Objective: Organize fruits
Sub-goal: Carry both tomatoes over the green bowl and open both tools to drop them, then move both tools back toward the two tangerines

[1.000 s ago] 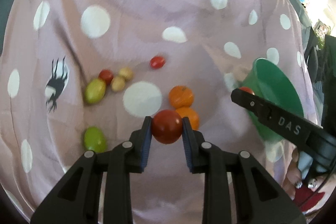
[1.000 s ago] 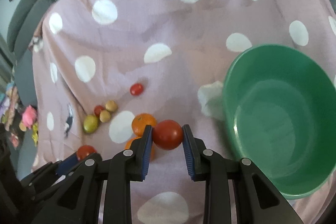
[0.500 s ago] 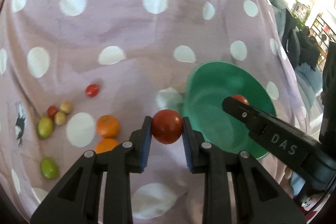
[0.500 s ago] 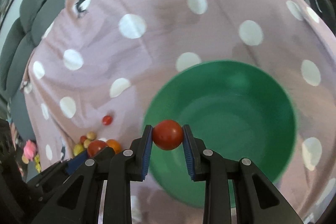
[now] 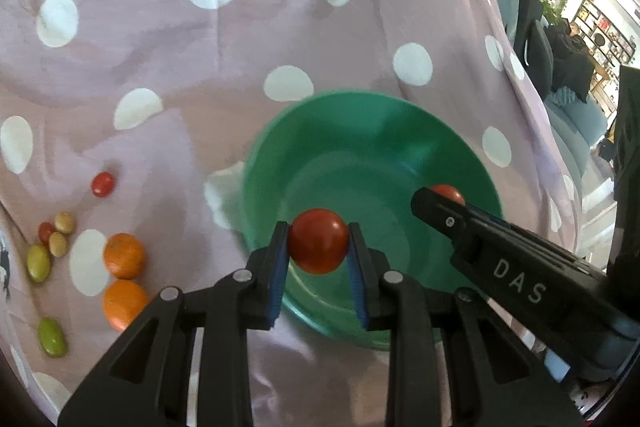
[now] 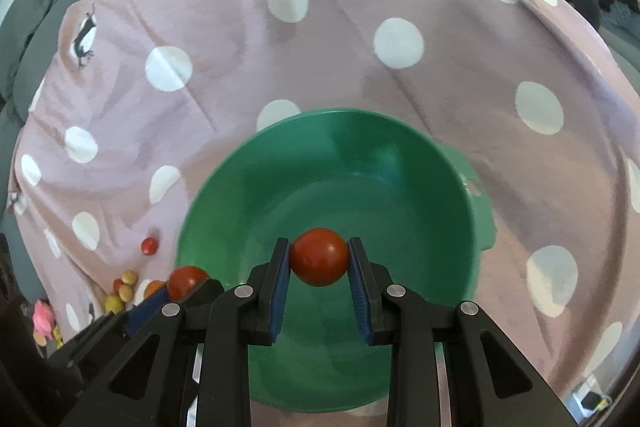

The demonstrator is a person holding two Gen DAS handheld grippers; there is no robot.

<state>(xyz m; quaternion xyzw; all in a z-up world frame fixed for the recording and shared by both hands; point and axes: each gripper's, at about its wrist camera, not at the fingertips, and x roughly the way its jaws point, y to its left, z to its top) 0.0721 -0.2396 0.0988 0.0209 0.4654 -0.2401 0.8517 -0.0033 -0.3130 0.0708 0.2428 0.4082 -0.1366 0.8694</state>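
Left wrist view: we keep each gripper [image 5: 318, 255] [image 6: 319, 281] clamped on its tomato [image 5: 318, 241] [image 6: 319, 262], green bowl [image 5: 400, 115] directly beneath for release.

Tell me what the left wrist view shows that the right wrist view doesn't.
Only the left wrist view shows both oranges in full and the two green fruits on the cloth. Only the right wrist view shows the bowl's side handle and a pink toy off the cloth. Both show the green bowl and each gripper, left and right, clamping a red tomato.
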